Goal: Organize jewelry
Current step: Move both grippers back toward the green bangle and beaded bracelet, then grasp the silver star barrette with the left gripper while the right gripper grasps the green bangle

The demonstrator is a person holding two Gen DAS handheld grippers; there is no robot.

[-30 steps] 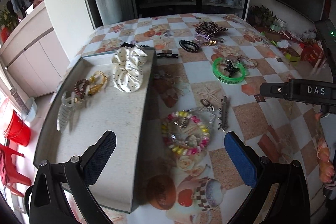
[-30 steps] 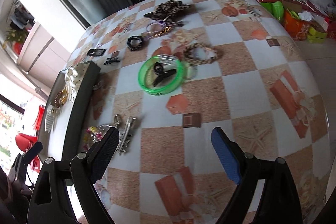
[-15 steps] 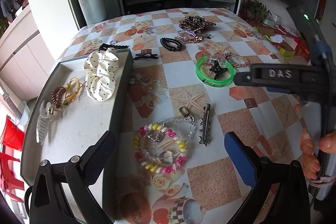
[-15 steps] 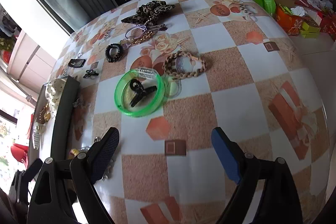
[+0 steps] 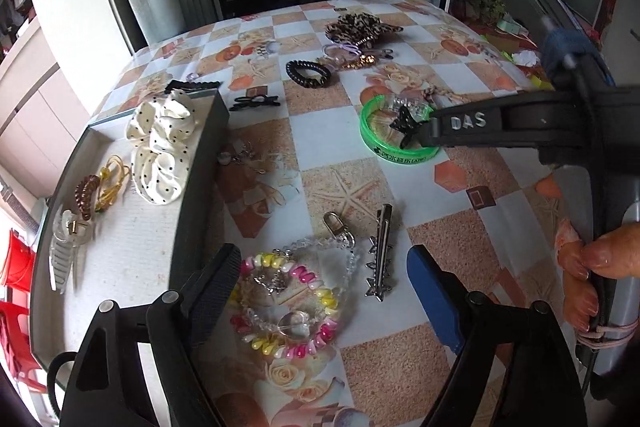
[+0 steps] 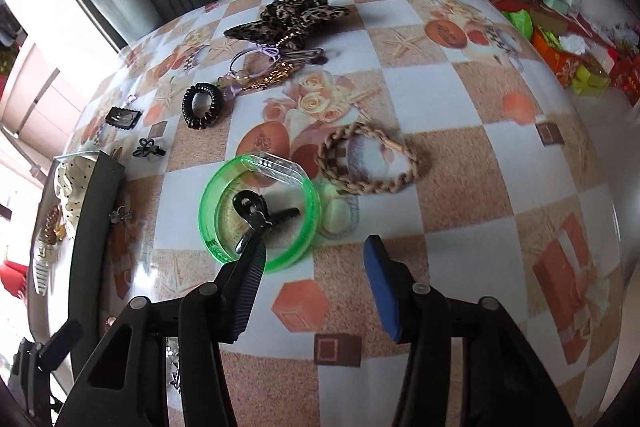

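Observation:
A grey tray [image 5: 200, 163] at the left holds a white dotted scrunchie [image 5: 162, 143], a clear claw clip [image 5: 64, 247] and small gold and brown pieces. My left gripper [image 5: 320, 291] is open, hovering over a pink and yellow bead bracelet [image 5: 288, 307] beside a silver hair clip [image 5: 380, 251]. My right gripper [image 6: 316, 255] is open just short of a green bangle [image 6: 260, 211] with a black claw clip [image 6: 260, 215] inside it; its left finger overlaps the bangle's near rim. The right gripper also shows in the left wrist view [image 5: 428, 131].
On the checked tablecloth lie a braided bracelet [image 6: 368, 163], a black spiral hair tie [image 6: 202, 105], a leopard bow [image 6: 288, 17], purple hair ties [image 6: 256, 63], a small black bow clip [image 6: 148, 149] and a black square clip [image 6: 122, 117]. Boxes and bags stand beyond the table's right edge [image 6: 560, 39].
My right gripper has moved forward and left toward the green bangle. My left gripper has moved forward and lower over the bead bracelet. Both stay open.

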